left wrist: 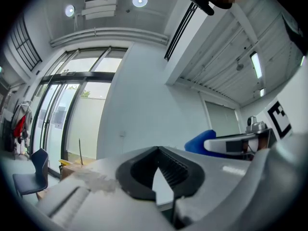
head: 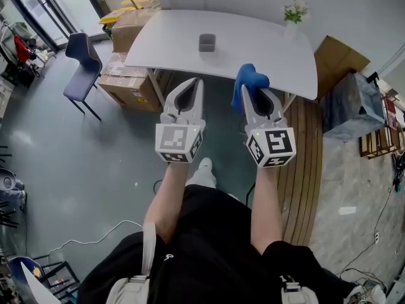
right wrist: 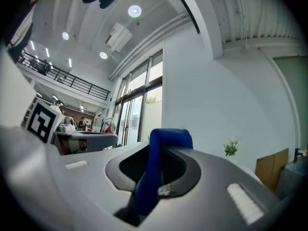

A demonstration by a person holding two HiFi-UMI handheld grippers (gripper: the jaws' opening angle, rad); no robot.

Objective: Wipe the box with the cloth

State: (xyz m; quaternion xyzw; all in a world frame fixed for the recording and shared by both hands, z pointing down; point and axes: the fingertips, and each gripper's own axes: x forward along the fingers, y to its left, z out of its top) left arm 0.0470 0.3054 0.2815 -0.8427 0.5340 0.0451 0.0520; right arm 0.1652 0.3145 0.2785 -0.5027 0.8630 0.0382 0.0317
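1. Cloth [head: 249, 80], blue, pinched between closed jaws of right gripper [head: 254, 97]; left gripper [head: 188, 94] closed, empty.
2. Box [head: 207, 42] stands on table [head: 266, 56], well ahead; advised: step closer, lower cloth flat onto its top, grip firm.

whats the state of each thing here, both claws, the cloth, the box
left claw: shut, nothing in it
right claw: shut on the cloth
cloth: bunched, pinched in the right claw, held off the table
box: upright on the table, apart from the cloth and both claws
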